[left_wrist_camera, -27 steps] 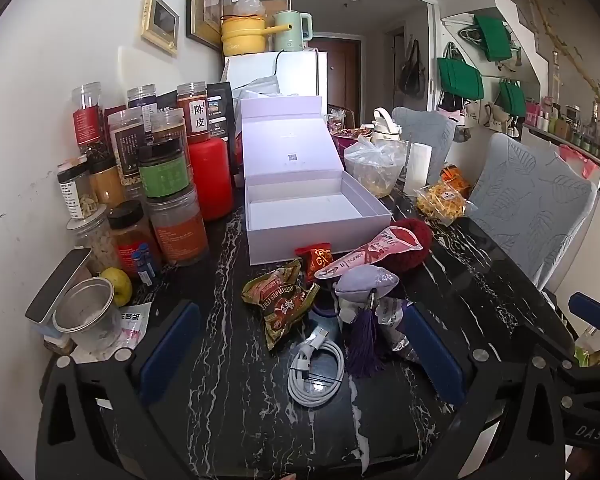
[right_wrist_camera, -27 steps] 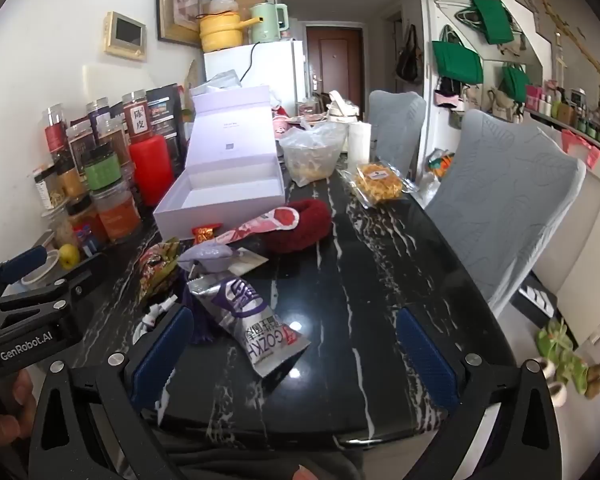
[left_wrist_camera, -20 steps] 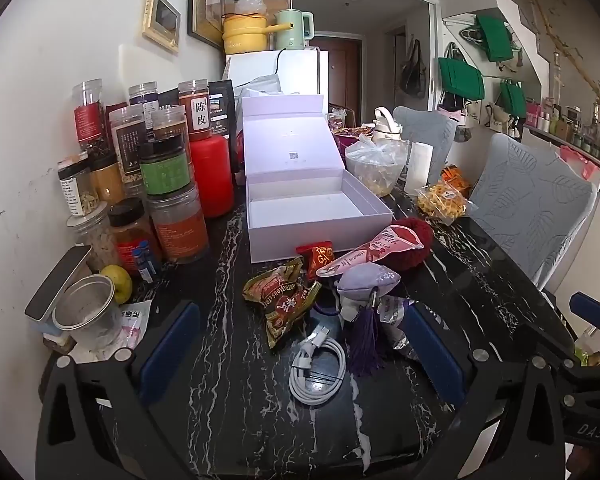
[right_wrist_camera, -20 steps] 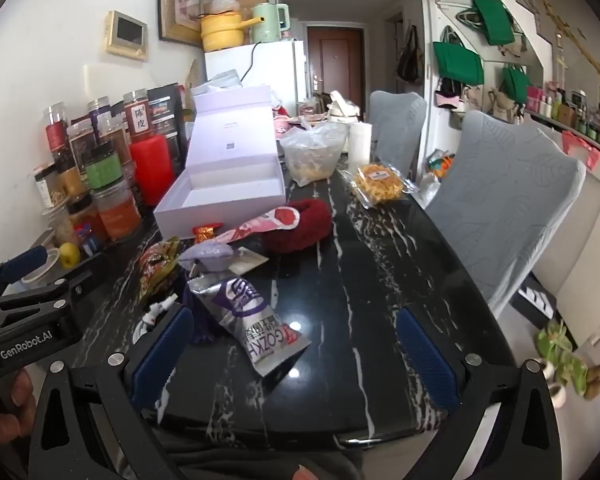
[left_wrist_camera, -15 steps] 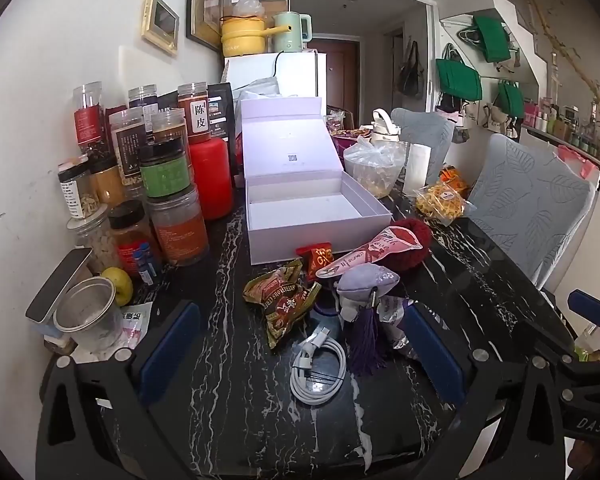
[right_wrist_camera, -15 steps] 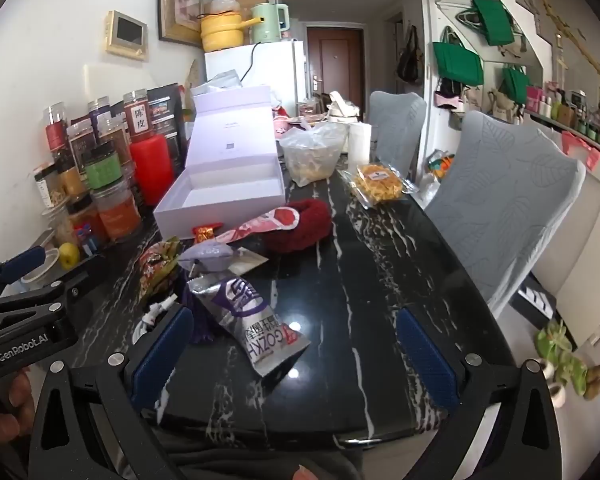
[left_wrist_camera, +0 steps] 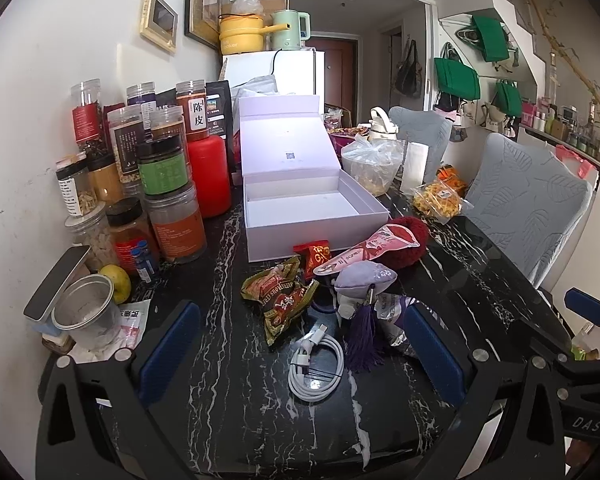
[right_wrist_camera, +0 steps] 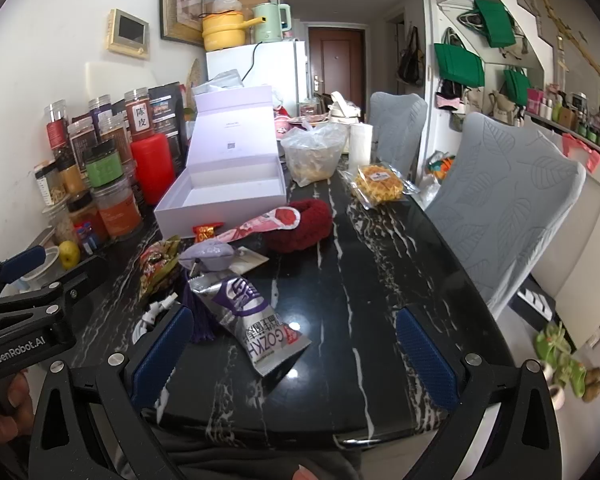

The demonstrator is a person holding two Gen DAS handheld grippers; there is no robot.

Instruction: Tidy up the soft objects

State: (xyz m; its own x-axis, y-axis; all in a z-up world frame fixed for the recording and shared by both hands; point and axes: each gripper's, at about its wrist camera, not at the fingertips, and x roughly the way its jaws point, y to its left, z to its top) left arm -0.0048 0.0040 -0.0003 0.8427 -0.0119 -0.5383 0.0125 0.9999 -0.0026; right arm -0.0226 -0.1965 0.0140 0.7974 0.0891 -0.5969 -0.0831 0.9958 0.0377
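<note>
Silver pouch (right_wrist_camera: 256, 328) lies flat at the near end of the table (right_wrist_camera: 380, 272), long axis running near-right to far-left. Purple sachet (left_wrist_camera: 364, 276), cable (left_wrist_camera: 316, 364) and red scrunchie (right_wrist_camera: 300, 224) crowd it; white box (left_wrist_camera: 312, 208) behind. Left gripper (left_wrist_camera: 296, 348) and right gripper (right_wrist_camera: 292, 344): jaws spread, empty.

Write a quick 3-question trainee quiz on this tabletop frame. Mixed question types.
1. True or false: the white box is open and has nothing in it.
2. Which lies nearest the left claw? A) white cable B) dark red scrunchie C) waffle bag
3. What state are both claws in, the right claw included?

Key:
1. True
2. A
3. Open, holding nothing.
</note>
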